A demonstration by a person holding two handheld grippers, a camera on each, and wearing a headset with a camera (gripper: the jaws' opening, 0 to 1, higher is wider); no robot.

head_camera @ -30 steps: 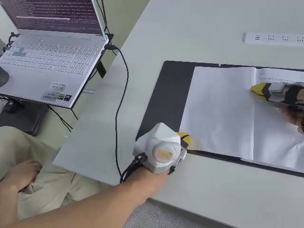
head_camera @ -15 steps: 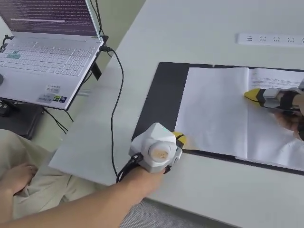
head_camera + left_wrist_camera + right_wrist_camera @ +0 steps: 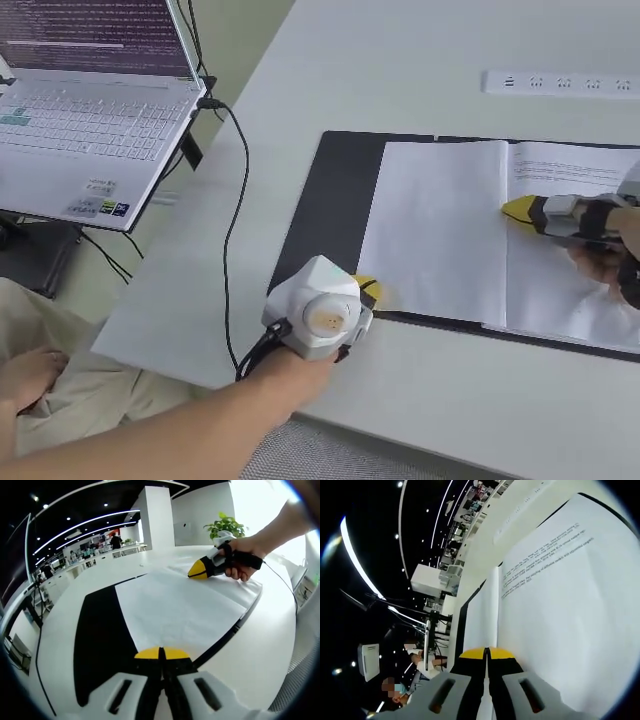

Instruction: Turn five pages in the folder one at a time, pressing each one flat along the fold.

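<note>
The black folder (image 3: 335, 200) lies open on the white surface (image 3: 400, 70), with a blank turned page (image 3: 435, 225) spread on its left half and a printed page (image 3: 570, 165) on the right. The fold (image 3: 495, 260) between them runs from the folder's far edge to its near edge, roughly straight away from the person. The right tongs (image 3: 512, 209) come in from the right, lying across that line. Their yellow tips are closed together with nothing between them and sit on the paper at the fold, nearer its far end; whether they press or merely touch is hard to tell. The left tongs (image 3: 368, 290), also closed and empty, rest at the near left corner of the turned page, well apart from the fold. The right hand is therefore the one placed for the pressing stroke, which would probably run along the fold toward the person. A laptop (image 3: 90, 110), a cable (image 3: 232, 230) and a power strip (image 3: 560, 83) sit off to the sides.
</note>
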